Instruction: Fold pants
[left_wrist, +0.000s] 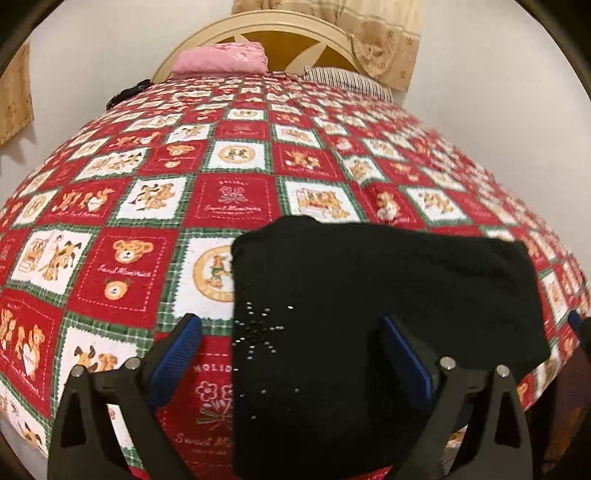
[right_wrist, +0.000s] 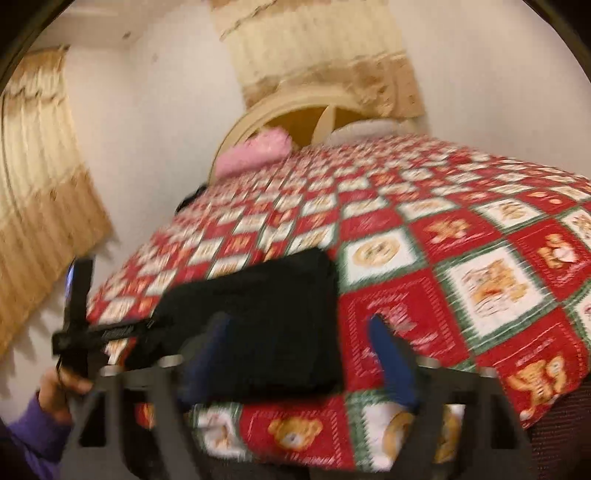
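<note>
Right wrist view smeared by motion, bedspread (right_wrist: 461, 236) print unreadable, near end of black folded pants (left_wrist: 369, 295) cut off by frame bottom, striped pillow (left_wrist: 347, 79) mostly hidden, dark item (left_wrist: 127, 92) at bed's far edge, perhaps clothing

We are counting one pair of black pants (left_wrist: 369, 314), folded into a single bundle and lying at the near edge of one red patchwork bedspread (left_wrist: 236, 199). We are seeing one pink pillow (left_wrist: 221, 57) and one striped pillow (left_wrist: 347, 79) at the far end, against one arched headboard (left_wrist: 280, 27). We are counting two curtains (right_wrist: 40, 192), one far and one left. Two grippers are showing, left gripper (left_wrist: 291, 343) and right gripper (right_wrist: 295, 354), plus one hand (right_wrist: 55, 391) in one purple sleeve (right_wrist: 33, 443).
</note>
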